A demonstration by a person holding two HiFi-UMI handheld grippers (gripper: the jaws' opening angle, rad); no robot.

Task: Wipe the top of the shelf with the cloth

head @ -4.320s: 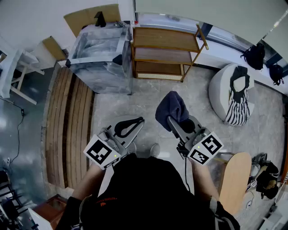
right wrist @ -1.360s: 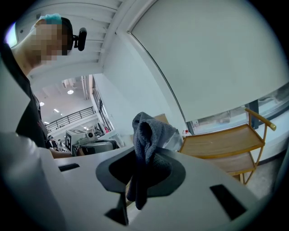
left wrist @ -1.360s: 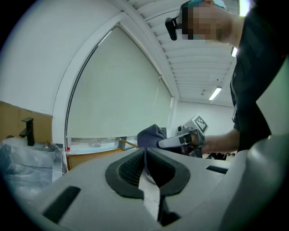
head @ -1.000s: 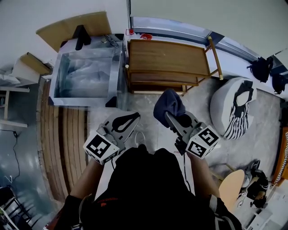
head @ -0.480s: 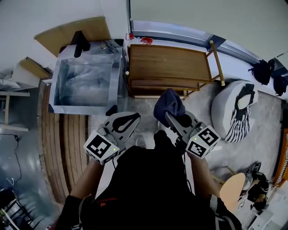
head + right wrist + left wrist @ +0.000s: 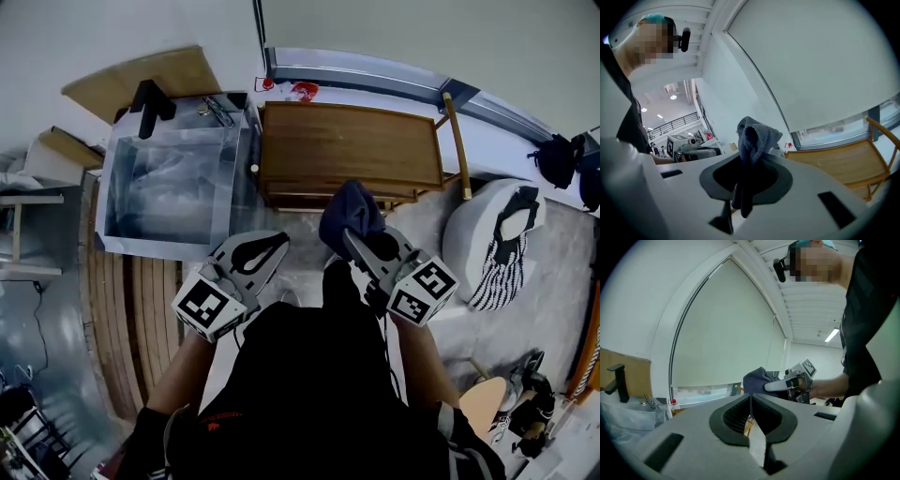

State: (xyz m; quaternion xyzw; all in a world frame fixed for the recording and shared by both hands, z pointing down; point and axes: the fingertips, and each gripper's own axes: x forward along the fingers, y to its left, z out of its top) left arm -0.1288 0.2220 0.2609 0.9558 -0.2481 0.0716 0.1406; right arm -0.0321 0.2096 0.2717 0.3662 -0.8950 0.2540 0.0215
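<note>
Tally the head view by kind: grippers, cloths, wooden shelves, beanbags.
Grippers: 2, left gripper and right gripper
Cloth: 1, dark blue, clamped in the right gripper
Wooden shelf: 1
White beanbag: 1
Total: 5

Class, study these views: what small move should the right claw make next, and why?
Probably carry the right claw forward and lower it so the dark blue-grey cloth meets the top of the brown wooden shelf. The claw is shut on the cloth, which appears held in front of the shelf, not touching its top.
</note>
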